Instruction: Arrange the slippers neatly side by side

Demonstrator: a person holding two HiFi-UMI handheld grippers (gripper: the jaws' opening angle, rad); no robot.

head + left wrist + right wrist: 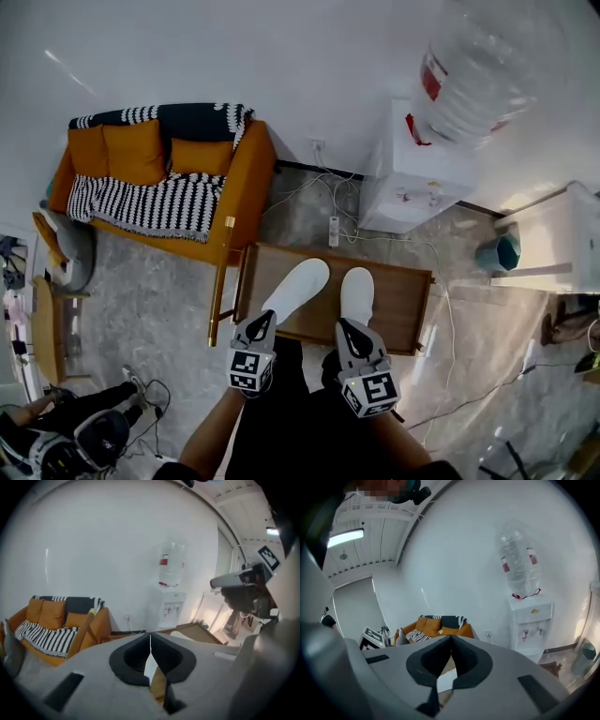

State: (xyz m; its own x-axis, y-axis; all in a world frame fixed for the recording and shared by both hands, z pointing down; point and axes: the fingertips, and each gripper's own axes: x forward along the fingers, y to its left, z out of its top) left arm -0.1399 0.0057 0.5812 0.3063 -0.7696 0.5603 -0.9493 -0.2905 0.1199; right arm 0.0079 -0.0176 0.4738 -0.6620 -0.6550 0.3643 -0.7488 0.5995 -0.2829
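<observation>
Two white slippers lie on a low wooden table (403,300). The left slipper (296,286) is angled with its toe to the upper right. Beside it, the right slipper (356,292) lies nearly straight, a small gap between them. My left gripper (264,321) hovers over the left slipper's near end, jaws shut and empty. At the near end of the right slipper is my right gripper (346,328), also shut and empty. In the left gripper view the jaws (150,638) meet tip to tip, with the right gripper (243,581) up at the right. The right gripper view shows its jaws (451,640) closed too.
An orange sofa (239,187) with a striped blanket stands left of the table. Behind the table are a white water dispenser (412,173), a power strip (333,230) with cables, and a teal bin (497,253). A seated person (75,422) is at the lower left.
</observation>
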